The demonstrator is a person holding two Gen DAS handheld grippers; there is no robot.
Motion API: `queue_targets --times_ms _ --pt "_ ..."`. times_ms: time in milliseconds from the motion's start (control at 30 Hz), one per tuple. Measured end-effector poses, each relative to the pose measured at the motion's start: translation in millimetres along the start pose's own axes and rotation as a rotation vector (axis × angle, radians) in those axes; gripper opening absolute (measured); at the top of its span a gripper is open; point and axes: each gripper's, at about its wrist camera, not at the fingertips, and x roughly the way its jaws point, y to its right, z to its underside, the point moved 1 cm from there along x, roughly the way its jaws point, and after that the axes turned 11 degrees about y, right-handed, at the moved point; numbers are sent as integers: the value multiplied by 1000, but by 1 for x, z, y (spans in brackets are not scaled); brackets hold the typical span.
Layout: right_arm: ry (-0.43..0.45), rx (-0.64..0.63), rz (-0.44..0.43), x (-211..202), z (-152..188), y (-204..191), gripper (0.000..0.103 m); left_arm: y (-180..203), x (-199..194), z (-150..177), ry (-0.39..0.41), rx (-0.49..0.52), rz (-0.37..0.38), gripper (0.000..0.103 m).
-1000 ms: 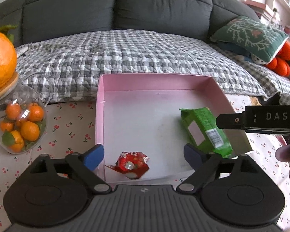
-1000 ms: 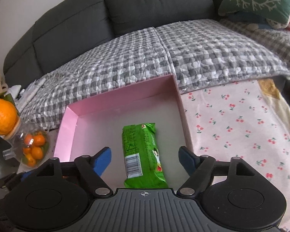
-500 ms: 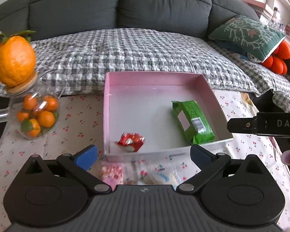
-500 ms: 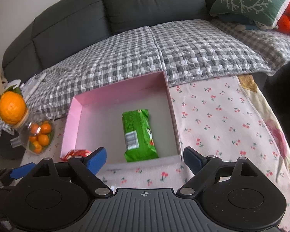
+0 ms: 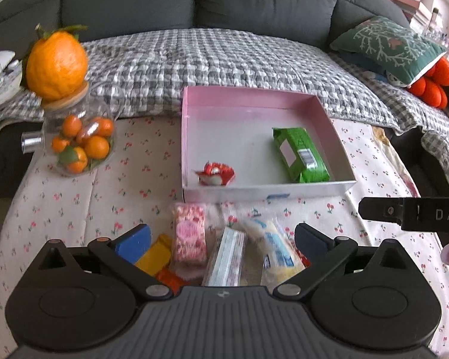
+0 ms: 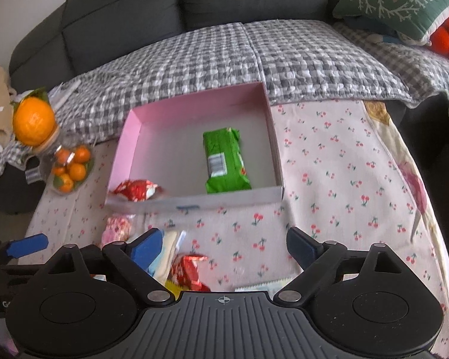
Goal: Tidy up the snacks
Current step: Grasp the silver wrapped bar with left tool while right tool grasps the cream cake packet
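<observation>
both grippers, left (image 5: pixel 221 237) & right (image 6: pixel 223 246), wide open w/ nothing held; right's jaws just widened

We see a pink-walled box (image 5: pixel 254 95) on the cherry-print cloth, open at the top. Inside, a green snack packet (image 5: pixel 299 154) lies flat toward three o'clock, barcode up, and a crumpled red wrapper (image 5: pixel 215 173) sits at seven o'clock near the front wall. Outside the box at six o'clock lies a loose cluster: a pink packet (image 5: pixel 189 233), a clear striped packet (image 5: pixel 226 258), a white-and-blue packet (image 5: pixel 272 245), a yellow piece (image 5: pixel 155 252), and another red wrapper (image 6: pixel 188 269).
</observation>
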Motion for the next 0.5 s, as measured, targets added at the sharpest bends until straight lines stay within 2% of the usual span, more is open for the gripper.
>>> queue_targets --times_ms 200,333,500 --pt "-38 -25 -26 2 23 3 93 -8 -1 14 -19 -21 19 102" --pt "-60 -65 -48 1 32 2 93 -19 -1 21 -44 -49 13 102" --pt "-120 -49 -73 6 40 7 94 -31 0 26 -68 -49 -5 102"
